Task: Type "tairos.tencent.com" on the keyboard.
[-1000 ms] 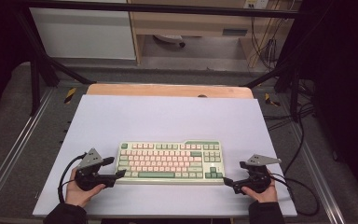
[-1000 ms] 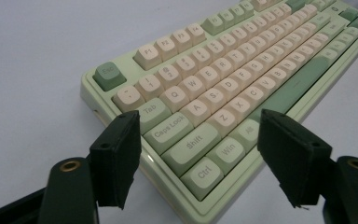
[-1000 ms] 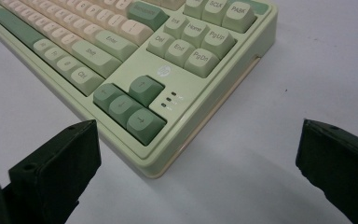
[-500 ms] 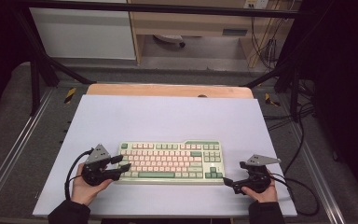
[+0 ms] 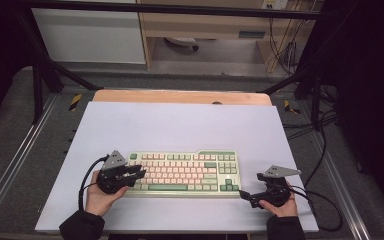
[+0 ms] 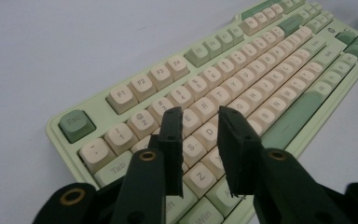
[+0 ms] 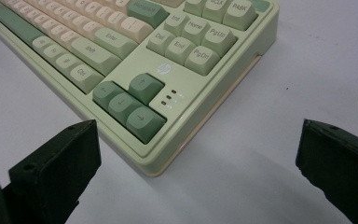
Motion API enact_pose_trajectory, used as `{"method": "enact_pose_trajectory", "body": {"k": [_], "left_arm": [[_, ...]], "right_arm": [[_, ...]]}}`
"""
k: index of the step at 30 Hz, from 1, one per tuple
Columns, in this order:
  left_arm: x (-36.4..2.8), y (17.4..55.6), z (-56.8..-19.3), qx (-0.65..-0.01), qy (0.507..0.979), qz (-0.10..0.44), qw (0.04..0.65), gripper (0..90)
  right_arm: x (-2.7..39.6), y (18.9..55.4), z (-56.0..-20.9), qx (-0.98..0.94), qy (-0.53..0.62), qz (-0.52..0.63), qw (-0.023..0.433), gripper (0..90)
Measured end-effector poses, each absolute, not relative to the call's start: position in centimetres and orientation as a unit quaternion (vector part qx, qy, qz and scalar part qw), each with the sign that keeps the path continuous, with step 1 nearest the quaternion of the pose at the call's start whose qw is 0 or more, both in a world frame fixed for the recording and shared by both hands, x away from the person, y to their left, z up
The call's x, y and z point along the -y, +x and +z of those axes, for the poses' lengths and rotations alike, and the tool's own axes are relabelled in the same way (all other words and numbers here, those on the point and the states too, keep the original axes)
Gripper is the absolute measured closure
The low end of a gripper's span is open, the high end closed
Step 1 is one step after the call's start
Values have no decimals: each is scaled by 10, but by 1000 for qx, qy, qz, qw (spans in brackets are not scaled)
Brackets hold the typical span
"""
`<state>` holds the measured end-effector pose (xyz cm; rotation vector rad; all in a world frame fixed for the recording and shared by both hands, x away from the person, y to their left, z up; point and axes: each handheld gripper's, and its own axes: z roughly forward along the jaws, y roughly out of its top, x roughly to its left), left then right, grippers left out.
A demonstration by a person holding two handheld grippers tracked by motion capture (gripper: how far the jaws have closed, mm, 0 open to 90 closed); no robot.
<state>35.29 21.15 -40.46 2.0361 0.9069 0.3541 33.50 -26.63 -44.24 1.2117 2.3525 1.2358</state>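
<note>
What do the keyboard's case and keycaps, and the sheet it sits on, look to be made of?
The keyboard case looks like moulded plastic, pale green with a soft satin sheen and rounded edges. Its keycaps also look plastic: matte cream and green, with printed legends. The table cover is a smooth, matte, pale lilac sheet, likely plastic or laminate; the look leaves it open.

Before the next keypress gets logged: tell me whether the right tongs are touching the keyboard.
Apart. In the right gripper view the right tongs stand wide open, with bare table showing between each jaw and the keyboard corner by the arrow keys.
</note>
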Motion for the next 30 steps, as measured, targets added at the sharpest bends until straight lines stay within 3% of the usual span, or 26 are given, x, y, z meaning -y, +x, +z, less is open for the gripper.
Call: {"method": "enact_pose_trajectory", "body": {"k": [14, 30], "left_arm": [[-188, 364, -407, -355, 821, 129, 427, 888], [-164, 376, -415, -351, 827, 128, 420, 900]], "right_arm": [[266, 335, -443, -802, 413, 419, 108, 3], [266, 335, -443, -802, 412, 419, 108, 3]]}}
